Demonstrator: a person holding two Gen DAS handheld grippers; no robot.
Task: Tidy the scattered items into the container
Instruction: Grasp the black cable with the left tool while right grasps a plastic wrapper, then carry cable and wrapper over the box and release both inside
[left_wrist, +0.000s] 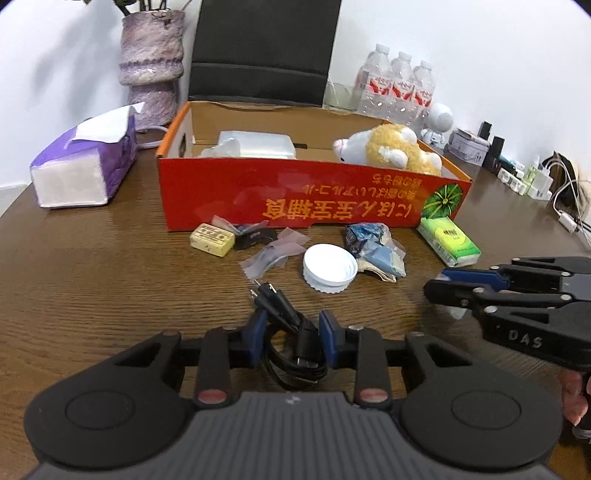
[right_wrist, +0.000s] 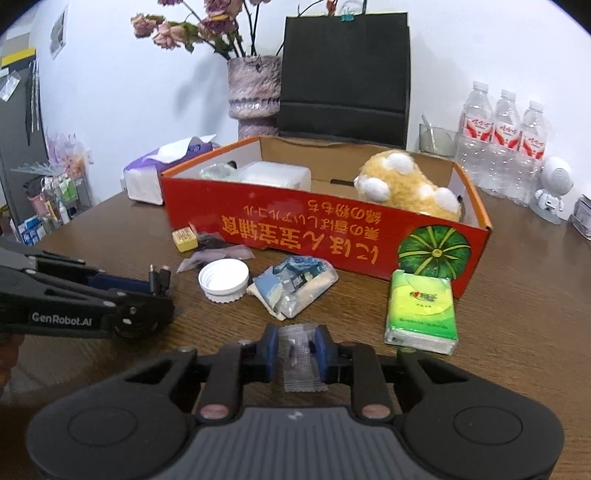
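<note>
The red cardboard box (left_wrist: 295, 192) stands open on the brown table and holds a plush toy (left_wrist: 391, 147) and a white packet (left_wrist: 255, 144). In front of it lie a yellow block (left_wrist: 212, 240), clear wrappers (left_wrist: 269, 251), a white lid (left_wrist: 330, 268), a bundle of blue-white packets (left_wrist: 373, 247) and a green tissue pack (left_wrist: 448, 240). My left gripper (left_wrist: 291, 332) is shut on a coiled black cable (left_wrist: 295, 354) on the table. To its right, my right gripper (right_wrist: 296, 345) is shut on a small clear sachet (right_wrist: 301, 354), just before the tissue pack (right_wrist: 421, 310).
A purple tissue box (left_wrist: 81, 162) sits left of the box, with a purple vase (left_wrist: 151, 62) and a black bag (left_wrist: 262, 51) behind. Water bottles (left_wrist: 399, 85), a white figurine (left_wrist: 437, 122) and chargers with cables (left_wrist: 546, 181) line the back right.
</note>
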